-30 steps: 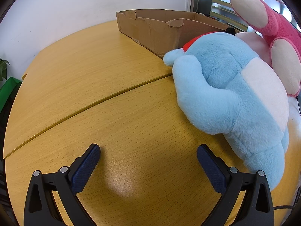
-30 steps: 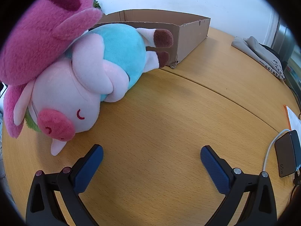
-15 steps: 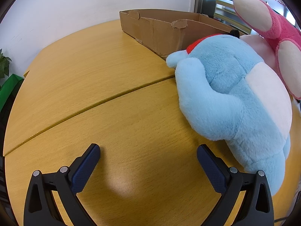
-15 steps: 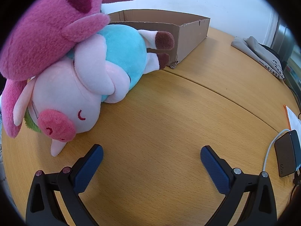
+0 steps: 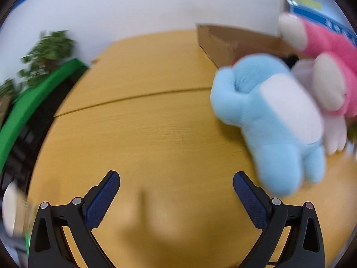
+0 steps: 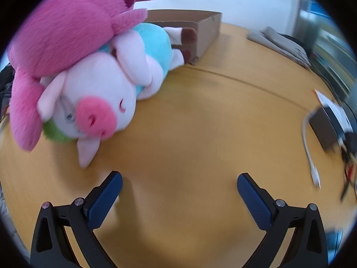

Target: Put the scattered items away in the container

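A pile of plush toys lies on the wooden table in front of a shallow cardboard box (image 5: 225, 42) (image 6: 200, 29). In the left wrist view a light blue plush (image 5: 274, 120) with a white belly lies at the right, a pink plush (image 5: 330, 51) behind it. My left gripper (image 5: 176, 192) is open over bare table, left of the blue plush. In the right wrist view a pale pig plush (image 6: 104, 102) in a turquoise shirt lies under a magenta plush (image 6: 67, 29). My right gripper (image 6: 179, 194) is open, just right of the pig's ear.
A potted plant (image 5: 46, 55) and a green panel (image 5: 29, 109) stand beyond the table's left edge. On the right side lie a black power adapter (image 6: 325, 125) with a white cable (image 6: 309, 154), papers, and a folded grey cloth (image 6: 279, 42).
Both wrist views have swung and blurred. The left gripper has pulled back and turned left, so the blue plush looks smaller. The right gripper has shifted, bringing the pig closer and more of the adapter into view.
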`<action>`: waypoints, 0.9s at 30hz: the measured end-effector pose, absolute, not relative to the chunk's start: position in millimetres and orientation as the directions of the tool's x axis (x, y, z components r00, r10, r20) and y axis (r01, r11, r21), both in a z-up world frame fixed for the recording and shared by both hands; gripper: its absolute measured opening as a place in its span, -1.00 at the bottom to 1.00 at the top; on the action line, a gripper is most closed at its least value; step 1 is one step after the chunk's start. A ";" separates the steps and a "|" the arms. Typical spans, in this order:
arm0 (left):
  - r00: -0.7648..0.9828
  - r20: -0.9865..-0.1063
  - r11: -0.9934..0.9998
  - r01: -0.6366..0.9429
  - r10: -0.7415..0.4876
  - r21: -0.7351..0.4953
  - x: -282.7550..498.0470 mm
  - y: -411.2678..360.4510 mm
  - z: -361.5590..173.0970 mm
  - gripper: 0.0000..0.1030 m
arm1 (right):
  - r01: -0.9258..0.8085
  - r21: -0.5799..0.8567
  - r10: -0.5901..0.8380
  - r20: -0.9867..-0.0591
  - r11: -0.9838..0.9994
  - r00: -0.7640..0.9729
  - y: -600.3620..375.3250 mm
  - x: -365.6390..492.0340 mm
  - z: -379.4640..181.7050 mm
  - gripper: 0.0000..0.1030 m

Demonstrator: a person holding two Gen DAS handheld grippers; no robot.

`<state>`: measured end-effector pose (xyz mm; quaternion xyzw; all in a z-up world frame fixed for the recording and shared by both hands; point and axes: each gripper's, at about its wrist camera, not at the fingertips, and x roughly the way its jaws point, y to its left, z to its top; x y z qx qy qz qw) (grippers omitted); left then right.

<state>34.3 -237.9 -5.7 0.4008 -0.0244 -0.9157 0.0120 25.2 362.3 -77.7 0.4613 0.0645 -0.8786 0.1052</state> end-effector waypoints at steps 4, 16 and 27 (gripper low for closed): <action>-0.745 -0.666 -0.992 0.107 -0.041 -0.060 77.7 -194.9 22.3 1.00 | -0.004 0.083 -0.063 -0.784 -0.997 -0.617 358.0 72.4 -62.7 0.97; -0.790 -0.600 -0.989 -0.052 0.126 -0.139 61.6 -46.7 59.9 1.00 | -0.068 0.069 0.005 -0.667 -0.995 -0.745 264.5 91.9 29.8 0.97; -0.805 -0.582 -0.994 -0.095 0.113 -0.062 69.8 -20.7 76.8 1.00 | -0.084 0.004 0.062 -0.646 -0.996 -0.761 233.9 100.1 48.6 0.97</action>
